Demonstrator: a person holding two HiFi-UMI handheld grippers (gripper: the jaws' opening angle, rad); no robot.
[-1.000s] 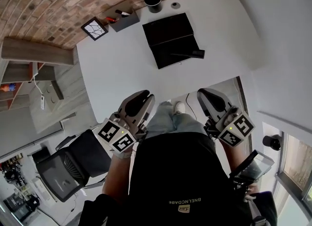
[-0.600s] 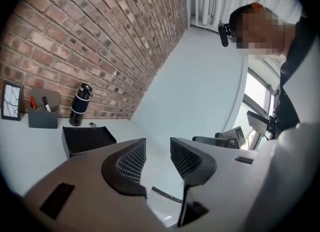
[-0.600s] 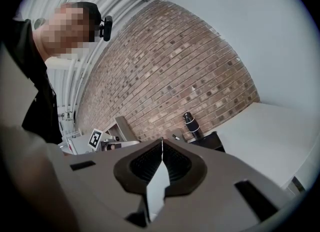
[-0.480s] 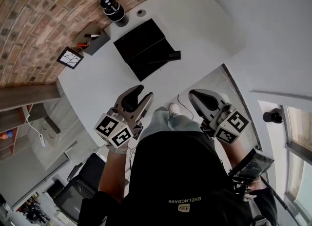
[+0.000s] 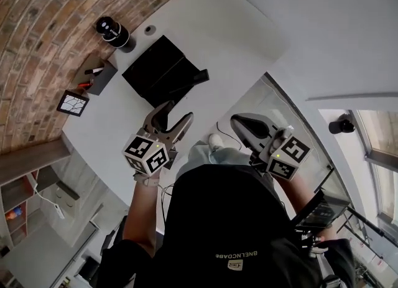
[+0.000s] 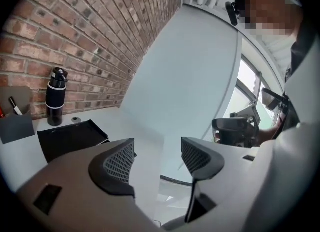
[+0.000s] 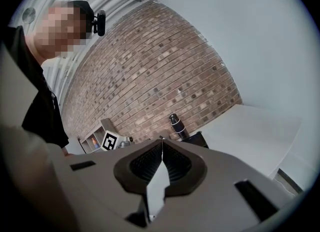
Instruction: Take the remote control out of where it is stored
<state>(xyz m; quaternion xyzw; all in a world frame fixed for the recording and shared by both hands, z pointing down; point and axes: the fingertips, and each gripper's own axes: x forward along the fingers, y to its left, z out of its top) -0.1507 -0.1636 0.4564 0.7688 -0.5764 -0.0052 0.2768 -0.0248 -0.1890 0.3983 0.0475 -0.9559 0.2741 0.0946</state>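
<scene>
While the left tongs (image 5: 175, 114) open empty and the right tongs (image 5: 237, 122) are shut, the upper-left remote (image 5: 195, 76), likely light, hard and slippery, is best pinched across its narrow sides.

White table (image 5: 205, 25), black tray (image 5: 158, 69), black bottle (image 5: 112, 32), small round cap (image 5: 150, 30), grey pen holder (image 5: 99, 76), framed picture (image 5: 72, 102)

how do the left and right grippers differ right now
The left gripper has its jaws apart and opening; the right gripper has them shut, tips touching. The left gripper reaches over the table edge near the black tray; the right gripper hangs off the table. Both are empty.
</scene>
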